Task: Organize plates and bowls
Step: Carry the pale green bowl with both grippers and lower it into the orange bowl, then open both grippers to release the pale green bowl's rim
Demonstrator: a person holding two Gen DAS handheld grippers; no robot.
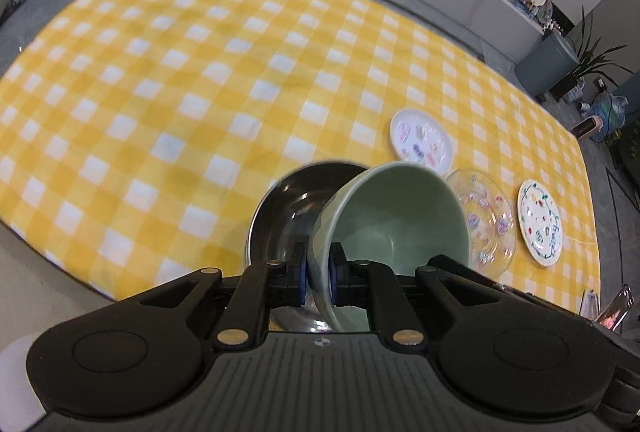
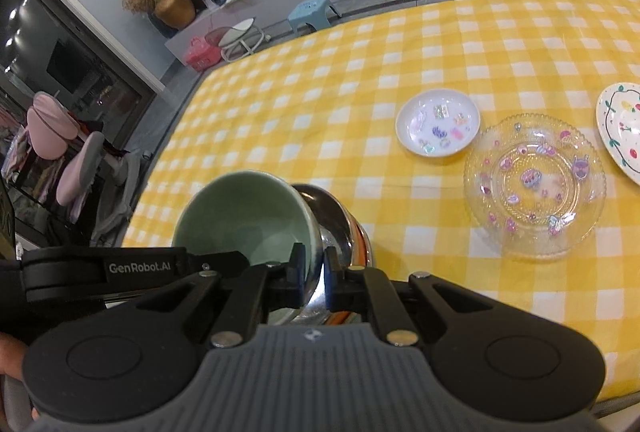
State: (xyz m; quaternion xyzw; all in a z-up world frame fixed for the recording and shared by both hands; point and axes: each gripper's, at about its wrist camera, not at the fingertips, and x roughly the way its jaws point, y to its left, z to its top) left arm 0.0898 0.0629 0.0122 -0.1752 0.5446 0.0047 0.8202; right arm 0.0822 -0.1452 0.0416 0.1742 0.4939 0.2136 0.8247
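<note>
Black two-finger left gripper is filling the bottom of its own view, its blue-padded jaws pinching narrowly on the near wall of a pale green glazed ceramic bowl. That bowl is tilting, its mouth facing up and away. Just behind and to the left of it, a shiny stainless steel bowl is sitting on the yellow-and-white checked tablecloth; whether the green bowl's underside is touching it I cannot tell.

From the other side, the right gripper is clamping the same green bowl by the opposite wall, jaws drawn close on the rim, with the steel bowl showing just to its right.

Farther across the cloth, three plates are lying near one another: a small white dish with pastel stickers, a clear glass plate with pink and purple motifs, and a white plate with a hand-painted green vine border, partly cut off at the frame edge.
</note>
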